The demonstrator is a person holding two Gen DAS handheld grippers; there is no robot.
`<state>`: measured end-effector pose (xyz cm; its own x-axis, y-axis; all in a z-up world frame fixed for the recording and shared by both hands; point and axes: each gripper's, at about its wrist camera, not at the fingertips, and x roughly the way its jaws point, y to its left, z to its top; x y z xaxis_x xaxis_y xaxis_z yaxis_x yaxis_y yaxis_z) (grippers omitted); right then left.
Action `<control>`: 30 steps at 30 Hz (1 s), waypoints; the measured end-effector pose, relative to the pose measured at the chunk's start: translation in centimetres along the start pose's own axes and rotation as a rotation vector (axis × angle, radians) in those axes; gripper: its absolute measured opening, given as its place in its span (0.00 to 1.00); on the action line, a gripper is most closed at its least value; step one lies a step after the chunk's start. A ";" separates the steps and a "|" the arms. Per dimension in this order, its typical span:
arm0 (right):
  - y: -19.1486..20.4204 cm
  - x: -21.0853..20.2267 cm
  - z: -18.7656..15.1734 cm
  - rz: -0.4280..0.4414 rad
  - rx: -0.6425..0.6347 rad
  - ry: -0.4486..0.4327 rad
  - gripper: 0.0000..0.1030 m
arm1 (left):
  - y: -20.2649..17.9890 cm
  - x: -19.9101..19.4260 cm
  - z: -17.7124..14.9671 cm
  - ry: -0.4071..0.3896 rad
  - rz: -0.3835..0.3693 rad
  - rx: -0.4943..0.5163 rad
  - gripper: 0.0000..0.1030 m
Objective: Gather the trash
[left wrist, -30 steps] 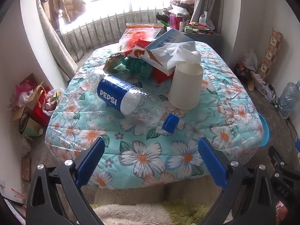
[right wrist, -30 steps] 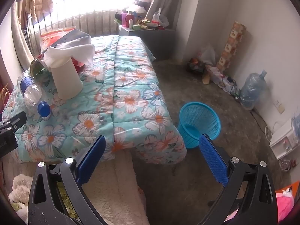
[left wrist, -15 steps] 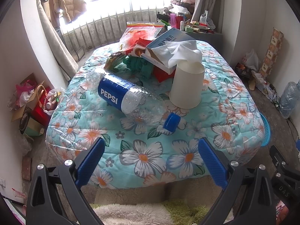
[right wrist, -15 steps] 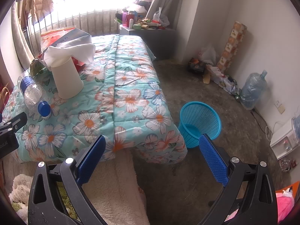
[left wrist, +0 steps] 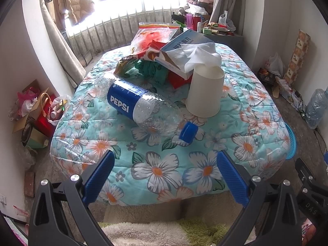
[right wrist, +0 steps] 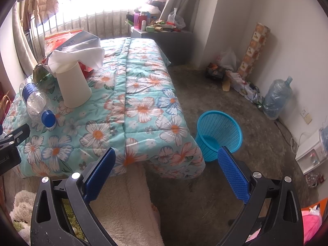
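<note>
Creeping closer, the left gripper (left wrist: 165, 171) is nearing the bottle (left wrist: 141, 107); both it and the right gripper (right wrist: 166, 169) are gaping empty.

Floral quilt (left wrist: 164, 170) — white walls (right wrist: 287, 30), bright barred window (left wrist: 123, 4)
</note>
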<state>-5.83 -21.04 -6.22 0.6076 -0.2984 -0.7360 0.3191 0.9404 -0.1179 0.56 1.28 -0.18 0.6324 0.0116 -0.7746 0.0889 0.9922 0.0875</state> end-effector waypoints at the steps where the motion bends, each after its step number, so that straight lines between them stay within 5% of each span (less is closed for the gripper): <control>1: 0.0 0.0 0.0 -0.001 -0.001 -0.001 0.93 | 0.0 0.0 0.0 0.000 0.000 0.000 0.95; 30: 0.1 0.1 -0.2 0.000 -0.001 0.001 0.93 | -0.2 0.0 0.1 0.002 0.004 0.003 0.95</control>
<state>-5.90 -20.97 -6.40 0.6068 -0.2986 -0.7367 0.3183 0.9405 -0.1189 0.59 1.08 -0.13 0.6308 0.0158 -0.7758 0.0886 0.9918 0.0923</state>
